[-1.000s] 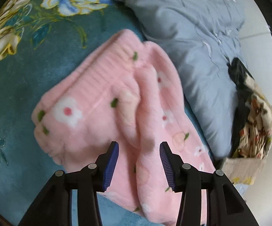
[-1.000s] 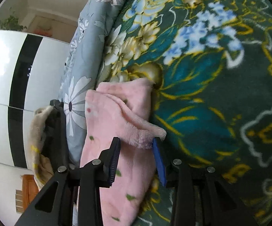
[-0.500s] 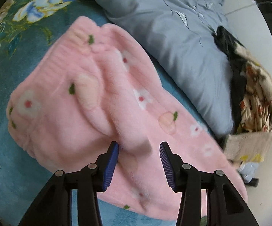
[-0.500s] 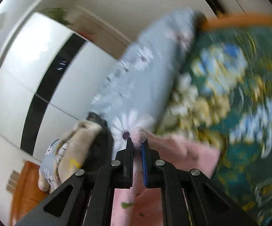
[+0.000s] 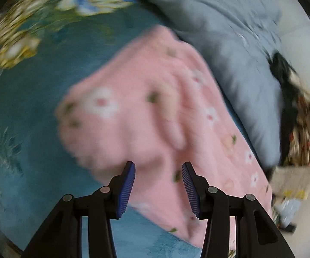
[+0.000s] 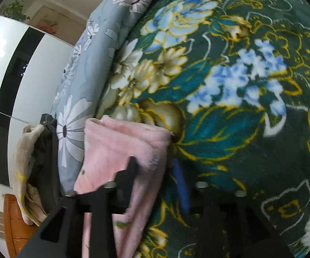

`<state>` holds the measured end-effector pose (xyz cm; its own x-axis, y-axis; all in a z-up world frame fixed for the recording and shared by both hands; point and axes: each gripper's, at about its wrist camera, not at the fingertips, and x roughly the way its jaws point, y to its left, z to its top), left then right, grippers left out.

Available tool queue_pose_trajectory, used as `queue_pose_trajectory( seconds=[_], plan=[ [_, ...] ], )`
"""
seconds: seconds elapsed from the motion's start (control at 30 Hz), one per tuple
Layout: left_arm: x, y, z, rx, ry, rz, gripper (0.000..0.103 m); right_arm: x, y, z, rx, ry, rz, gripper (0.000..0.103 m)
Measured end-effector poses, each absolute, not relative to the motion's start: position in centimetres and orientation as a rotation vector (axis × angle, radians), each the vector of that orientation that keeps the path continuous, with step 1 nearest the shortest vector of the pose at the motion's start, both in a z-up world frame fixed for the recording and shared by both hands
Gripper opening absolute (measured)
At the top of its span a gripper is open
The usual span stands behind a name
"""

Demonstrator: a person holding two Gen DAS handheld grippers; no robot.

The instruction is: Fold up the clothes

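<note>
A pink fleece garment (image 5: pixel 155 111) with small flowers lies folded on the teal floral blanket (image 5: pixel 37 68). My left gripper (image 5: pixel 158 185) is open and empty just above the garment's near edge. In the right wrist view the same pink garment (image 6: pixel 120 146) lies beside the grey pillow. My right gripper (image 6: pixel 155 172) is open, its jaws standing apart over the garment's edge; pink cloth drapes over the left finger (image 6: pixel 131 167), and nothing is pinched.
A grey daisy-print pillow (image 5: pixel 230 43) lies along the garment's far side, also in the right wrist view (image 6: pixel 86 81). A pile of dark and patterned clothes (image 5: pixel 301 118) sits past it. A white and black wardrobe (image 6: pixel 11 64) stands behind.
My right gripper was shut on the garment's edge and lifted it; now it is open and low over the blanket, and the cloth has dropped. The left view shifted slightly and is blurred.
</note>
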<state>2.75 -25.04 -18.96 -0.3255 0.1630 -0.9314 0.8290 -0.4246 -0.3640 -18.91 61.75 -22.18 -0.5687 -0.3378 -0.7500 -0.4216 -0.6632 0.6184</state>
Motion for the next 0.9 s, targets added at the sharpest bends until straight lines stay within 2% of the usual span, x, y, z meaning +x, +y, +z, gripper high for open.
queue_pose_trajectory(
  seconds=[0.13, 0.17, 0.2, 0.33, 0.57, 0.73, 0.9],
  plan=[
    [7.1, -27.3, -19.4, 1.309, 1.372, -1.694, 0.053, -19.1, 61.5, -22.9, -1.418, 1.328, 2.403, 0.045],
    [8.1, -27.7, -19.6, 1.288, 1.379, -1.674, 0.054, -19.2, 61.3, -22.9, -1.422, 1.340, 2.395, 0.032],
    [9.1, -28.1, -19.9, 1.269, 1.383, -1.651, 0.054, -19.4, 61.0, -22.8, -1.437, 1.352, 2.390, 0.007],
    [11.3, -29.2, -21.4, 1.189, 1.475, -1.606, 0.058, -19.4, 60.4, -20.2, -1.385, 1.356, 2.442, 0.007],
    [9.7, -29.3, -23.7, 1.111, 1.569, -1.648, 0.058, -19.5, 58.6, -15.5, -1.361, 1.313, 2.499, 0.007],
    [9.1, -29.3, -24.0, 1.046, 1.730, -1.658, 0.059, -18.6, 57.6, -12.8, -1.356, 1.313, 2.488, 0.007],
    [8.3, -28.9, -23.5, 1.099, 1.680, -1.792, 0.067, -17.7, 56.6, -10.6, -1.348, 1.277, 2.513, 0.007]
  ],
)
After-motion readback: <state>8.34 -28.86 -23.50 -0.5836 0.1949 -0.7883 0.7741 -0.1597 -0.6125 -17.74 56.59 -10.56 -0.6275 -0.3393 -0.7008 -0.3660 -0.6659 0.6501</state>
